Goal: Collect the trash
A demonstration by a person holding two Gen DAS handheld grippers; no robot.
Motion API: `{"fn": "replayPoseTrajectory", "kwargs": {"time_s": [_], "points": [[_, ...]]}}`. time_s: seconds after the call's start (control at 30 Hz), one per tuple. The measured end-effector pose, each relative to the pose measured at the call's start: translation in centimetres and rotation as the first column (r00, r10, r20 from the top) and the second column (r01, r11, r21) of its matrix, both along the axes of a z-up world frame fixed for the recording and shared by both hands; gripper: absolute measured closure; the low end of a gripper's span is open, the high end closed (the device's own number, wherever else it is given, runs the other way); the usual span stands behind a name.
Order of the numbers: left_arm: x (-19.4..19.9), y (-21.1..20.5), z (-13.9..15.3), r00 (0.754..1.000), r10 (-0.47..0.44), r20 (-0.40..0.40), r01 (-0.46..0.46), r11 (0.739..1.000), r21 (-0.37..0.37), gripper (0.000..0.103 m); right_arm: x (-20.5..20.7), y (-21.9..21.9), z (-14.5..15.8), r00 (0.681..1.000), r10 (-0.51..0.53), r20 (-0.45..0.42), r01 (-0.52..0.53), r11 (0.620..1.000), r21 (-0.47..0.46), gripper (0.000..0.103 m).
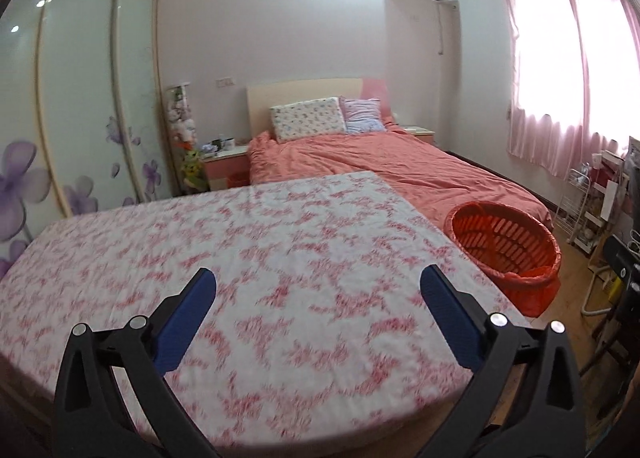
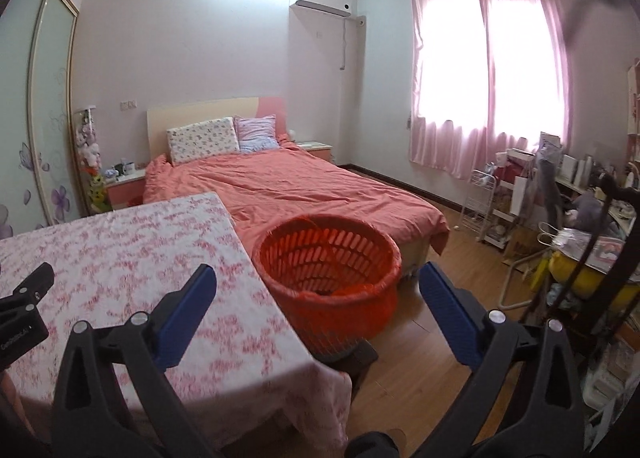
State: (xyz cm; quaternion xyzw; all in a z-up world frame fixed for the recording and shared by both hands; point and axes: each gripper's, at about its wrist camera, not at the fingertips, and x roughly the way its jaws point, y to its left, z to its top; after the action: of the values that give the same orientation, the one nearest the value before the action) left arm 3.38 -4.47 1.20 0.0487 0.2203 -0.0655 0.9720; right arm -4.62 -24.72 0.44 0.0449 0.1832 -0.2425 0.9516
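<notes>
An orange slatted basket [image 2: 330, 258] lined with an orange bag stands on the floor beside the table's right edge; in the left wrist view the basket [image 1: 506, 246] lies to the right. My left gripper [image 1: 318, 282] hangs open over the pink-flowered tablecloth [image 1: 240, 242], nothing between its blue pads. My right gripper [image 2: 318, 282] is open too, held in front of the basket and the table's right corner, empty. Part of the left gripper's black body [image 2: 24, 298] shows at the left edge of the right wrist view. No loose trash shows on the tablecloth.
A bed [image 2: 304, 194] with a coral cover stands behind the table and basket. Cluttered shelves and a white rack [image 2: 500, 210] fill the right side under a pink-curtained window. A wardrobe with sliding doors [image 1: 80, 118] lines the left wall. Wooden floor [image 2: 432, 338] lies right of the basket.
</notes>
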Motion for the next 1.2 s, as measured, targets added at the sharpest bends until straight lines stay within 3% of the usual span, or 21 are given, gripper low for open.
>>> {"fn": "replayPoseTrajectory", "kwargs": {"time_s": [0.3,0.5,0.83,1.2], "points": [[-2.7,2.8,-1.7,0.995,0.094,-0.023,-0.095,0.994,-0.050,0.002,-2.7,2.5,-1.0,0.998,-0.069,-0.013,0.069,0.998,0.011,0.004],[-4.1,3.8,-2.3,0.990,0.133,-0.037,-0.135,0.989,-0.054,0.002,-2.4,3.1,-1.7,0.996,-0.027,-0.081,0.032,0.998,0.060,0.004],[-4.5,4.5,-2.6,0.987,0.145,-0.069,-0.151,0.985,-0.083,0.002,-2.3,3.6,-2.4,0.994,-0.009,-0.105,0.017,0.997,0.080,0.004],[-5.2,4.4,-1.9,0.992,0.121,-0.043,-0.124,0.988,-0.087,0.002,-2.4,3.8,-2.4,0.995,-0.011,-0.095,0.019,0.997,0.076,0.004]]}}
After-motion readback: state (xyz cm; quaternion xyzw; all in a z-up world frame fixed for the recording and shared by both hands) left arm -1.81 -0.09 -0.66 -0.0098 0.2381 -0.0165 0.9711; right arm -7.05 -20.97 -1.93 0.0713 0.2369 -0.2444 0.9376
